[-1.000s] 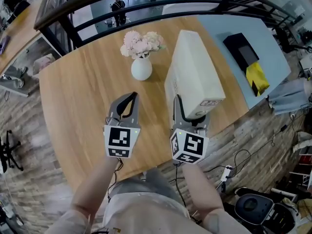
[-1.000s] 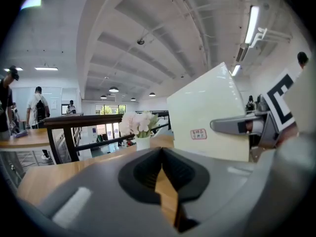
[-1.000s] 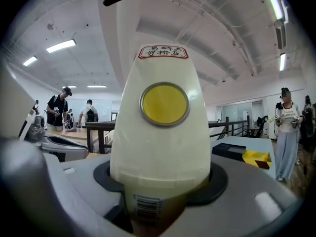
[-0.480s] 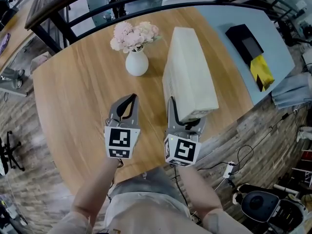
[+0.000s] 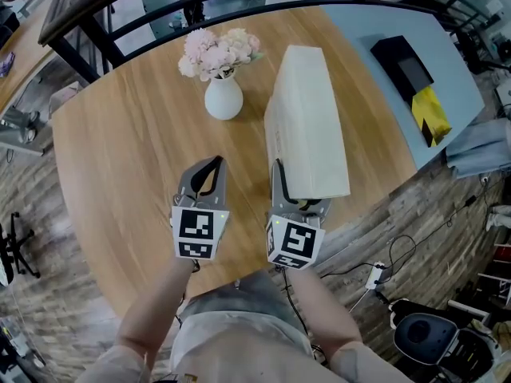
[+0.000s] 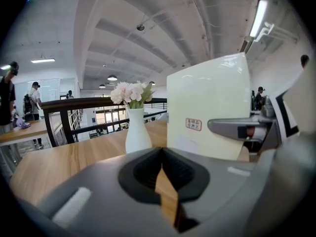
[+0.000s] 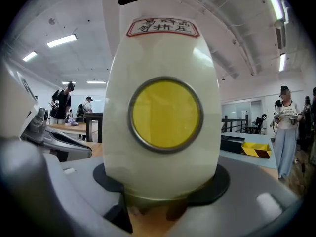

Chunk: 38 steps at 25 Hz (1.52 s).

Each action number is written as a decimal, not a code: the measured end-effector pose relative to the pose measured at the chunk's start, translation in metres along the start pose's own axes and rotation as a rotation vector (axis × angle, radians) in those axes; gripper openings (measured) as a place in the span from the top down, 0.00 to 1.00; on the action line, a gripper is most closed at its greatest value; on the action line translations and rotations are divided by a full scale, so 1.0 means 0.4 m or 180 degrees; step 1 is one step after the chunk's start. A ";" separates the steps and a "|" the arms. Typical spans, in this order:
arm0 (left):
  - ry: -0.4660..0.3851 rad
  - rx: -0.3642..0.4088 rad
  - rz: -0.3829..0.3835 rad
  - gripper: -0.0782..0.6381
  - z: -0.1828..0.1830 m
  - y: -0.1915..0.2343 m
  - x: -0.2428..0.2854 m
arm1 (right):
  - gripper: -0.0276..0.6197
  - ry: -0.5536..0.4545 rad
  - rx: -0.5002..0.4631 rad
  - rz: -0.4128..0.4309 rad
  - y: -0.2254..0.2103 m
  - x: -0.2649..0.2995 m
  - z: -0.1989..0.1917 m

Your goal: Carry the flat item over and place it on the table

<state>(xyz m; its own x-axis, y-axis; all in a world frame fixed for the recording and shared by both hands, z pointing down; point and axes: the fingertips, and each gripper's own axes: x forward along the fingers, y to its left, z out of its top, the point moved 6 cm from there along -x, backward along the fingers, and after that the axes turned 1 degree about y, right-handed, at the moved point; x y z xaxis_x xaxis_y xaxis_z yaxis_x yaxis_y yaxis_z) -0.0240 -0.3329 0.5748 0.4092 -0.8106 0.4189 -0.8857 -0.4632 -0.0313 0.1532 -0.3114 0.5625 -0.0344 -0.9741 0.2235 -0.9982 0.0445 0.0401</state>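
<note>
The flat item [image 5: 307,126] is a cream-white slab standing on its long edge over the round wooden table [image 5: 120,150]. My right gripper [image 5: 299,194] is shut on its near end. In the right gripper view the item [image 7: 160,112] fills the middle, with a yellow disc and a red-edged label, and the right gripper [image 7: 160,196] clamps its base. Whether the item's lower edge touches the tabletop is hidden. My left gripper [image 5: 214,159] hovers just left of it, shut and empty. In the left gripper view the left gripper [image 6: 160,154] has its jaws together, with the item [image 6: 207,107] to the right.
A white vase of pink flowers [image 5: 223,98] stands on the table beyond the left gripper, close to the item's far left. A pale blue table [image 5: 375,30] at the right carries a black box [image 5: 403,70]. A dark railing [image 5: 200,6] curves behind. Cables [image 5: 375,278] lie on the floor.
My right gripper and the flat item have shifted a little left, closer to the left gripper. The left gripper has stayed in place.
</note>
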 end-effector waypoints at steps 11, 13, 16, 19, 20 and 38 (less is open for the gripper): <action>0.0017 -0.0153 0.0005 0.89 0.031 -0.003 -0.081 | 0.41 0.0046 0.0057 0.0068 -0.007 -0.029 0.022; -0.0003 -0.0110 0.0026 0.89 0.048 -0.007 -0.109 | 0.40 0.0043 0.0068 0.0068 -0.011 -0.043 0.040; -0.0019 -0.0035 0.0060 0.89 0.070 -0.007 -0.155 | 0.39 0.0024 0.0069 0.0051 -0.013 -0.069 0.073; -0.0072 0.0008 0.0089 0.89 0.100 -0.010 -0.202 | 0.38 -0.0014 0.0006 0.0050 -0.012 -0.107 0.116; -0.0084 0.0009 0.0091 0.89 0.112 -0.011 -0.219 | 0.37 -0.0030 -0.0012 0.0054 -0.011 -0.122 0.133; -0.0635 0.0268 0.0114 0.89 0.422 0.006 -0.543 | 0.51 -0.0654 -0.0210 0.0341 0.046 -0.379 0.554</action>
<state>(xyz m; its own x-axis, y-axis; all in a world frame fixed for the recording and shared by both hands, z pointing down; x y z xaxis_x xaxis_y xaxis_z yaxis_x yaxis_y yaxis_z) -0.0779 -0.2182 0.3306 0.4206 -0.8780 0.2284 -0.8823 -0.4545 -0.1222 0.1294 -0.2119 0.3137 -0.1559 -0.9874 0.0273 -0.9832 0.1578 0.0918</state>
